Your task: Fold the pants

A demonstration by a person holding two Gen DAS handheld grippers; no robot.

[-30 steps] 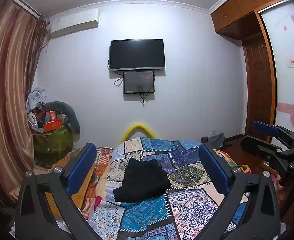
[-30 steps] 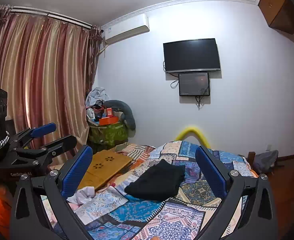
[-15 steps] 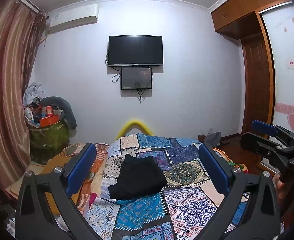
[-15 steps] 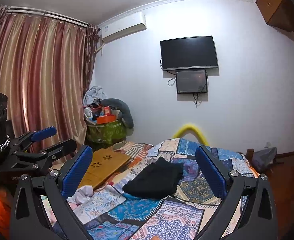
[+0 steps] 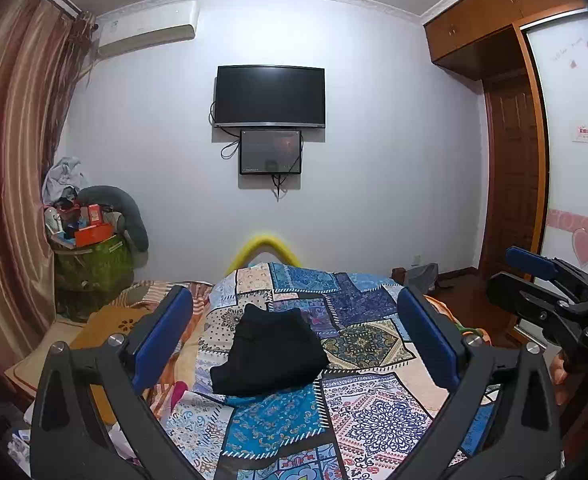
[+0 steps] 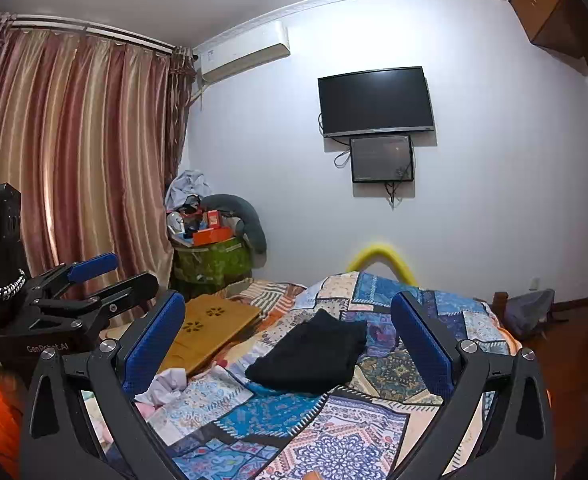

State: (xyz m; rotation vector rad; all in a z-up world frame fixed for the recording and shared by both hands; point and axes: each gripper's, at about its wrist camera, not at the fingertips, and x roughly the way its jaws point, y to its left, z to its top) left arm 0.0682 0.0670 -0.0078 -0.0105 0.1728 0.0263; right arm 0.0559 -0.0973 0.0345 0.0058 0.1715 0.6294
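Pants point(image 5: 268, 354), black and folded, lie on the patchwork quilt point(image 5: 357, 408) at mid-bed. Both the left hand-held gripper point(image 5: 294, 344) and right hand-held gripper point(image 6: 288, 344) hang released above, well apart from them. At ten o'clock sits a wooden lap tray point(image 6: 210, 330); nothing blocks access.

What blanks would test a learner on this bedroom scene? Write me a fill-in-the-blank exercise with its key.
1. The black pants lie folded on the patchwork ____.
2. Both the left gripper and the right gripper are ____, holding nothing.
3. On the wall, the television hangs directly ____ the smaller screen.
4. The curtains are drawn ____.

Missing words: bedspread; open; above; shut
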